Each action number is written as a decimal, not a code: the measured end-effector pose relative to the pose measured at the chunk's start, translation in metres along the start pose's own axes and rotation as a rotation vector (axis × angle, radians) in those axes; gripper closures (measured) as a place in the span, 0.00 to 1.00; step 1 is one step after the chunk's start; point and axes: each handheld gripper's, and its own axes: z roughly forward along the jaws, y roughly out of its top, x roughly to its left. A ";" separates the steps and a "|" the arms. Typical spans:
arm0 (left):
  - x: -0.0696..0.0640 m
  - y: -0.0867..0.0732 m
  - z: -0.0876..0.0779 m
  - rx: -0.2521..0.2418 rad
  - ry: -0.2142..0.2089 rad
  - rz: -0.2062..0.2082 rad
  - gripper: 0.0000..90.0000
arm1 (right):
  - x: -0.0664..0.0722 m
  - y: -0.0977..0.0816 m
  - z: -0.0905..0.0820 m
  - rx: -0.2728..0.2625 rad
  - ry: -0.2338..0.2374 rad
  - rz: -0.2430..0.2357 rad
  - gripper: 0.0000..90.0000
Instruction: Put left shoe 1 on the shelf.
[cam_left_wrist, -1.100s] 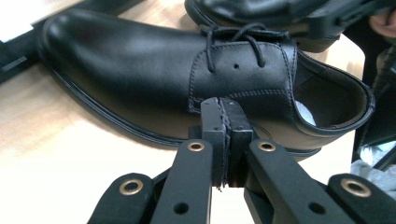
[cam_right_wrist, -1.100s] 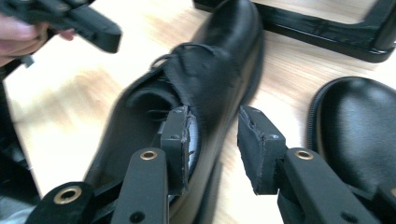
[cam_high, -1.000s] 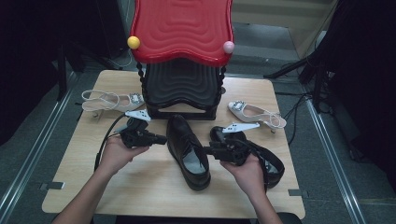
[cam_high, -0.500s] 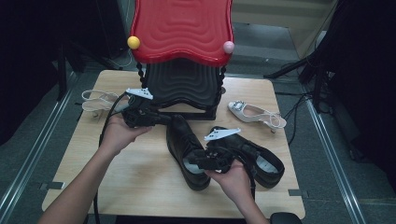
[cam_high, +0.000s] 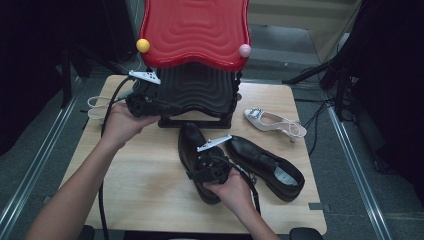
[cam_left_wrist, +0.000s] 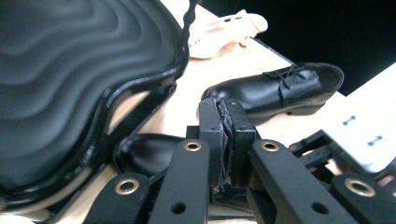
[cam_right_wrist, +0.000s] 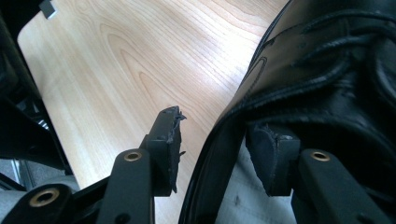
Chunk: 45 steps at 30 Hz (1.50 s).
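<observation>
High view: your right gripper (cam_high: 196, 167) sits at the left shoe (cam_high: 197, 160), which lies near the middle of the table (cam_high: 145, 190), toe pointing toward the rack (cam_high: 197, 90). The right shoe (cam_high: 267, 167) lies just beside it on the right, angled away. In the right gripper view the shoe's collar (cam_right_wrist: 219, 154) stands between your jaws: one finger (cam_right_wrist: 168, 144) is outside over the wood, clear of the leather, the other (cam_right_wrist: 273, 156) inside against the lining. The jaws have just been opening and are spread, so nothing is pinched.

Your left gripper (cam_high: 167, 106) hangs at the rack's left edge, beside its black lower shelf (cam_high: 200, 87) and under the red top (cam_high: 195, 30). In the left gripper view its pads (cam_left_wrist: 226, 140) are pressed together with nothing between them; beyond them you can see the black shelf, both black shoes and a pale heeled sandal (cam_left_wrist: 219, 30) at the far end.

On the table, one sandal (cam_high: 272, 120) lies right of the rack, another (cam_high: 97, 107) at the left behind your left hand (cam_high: 120, 125).
</observation>
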 end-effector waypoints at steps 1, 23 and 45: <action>0.000 0.007 -0.006 -0.004 0.007 0.008 0.98 | -0.001 0.001 0.005 0.008 0.003 0.013 0.63; 0.005 0.074 -0.041 -0.048 0.095 0.067 0.98 | -0.005 -0.001 0.013 0.054 -0.010 0.043 0.93; 0.025 0.118 -0.047 -0.048 0.179 0.011 1.00 | -0.026 0.007 -0.035 -0.016 0.049 0.066 0.97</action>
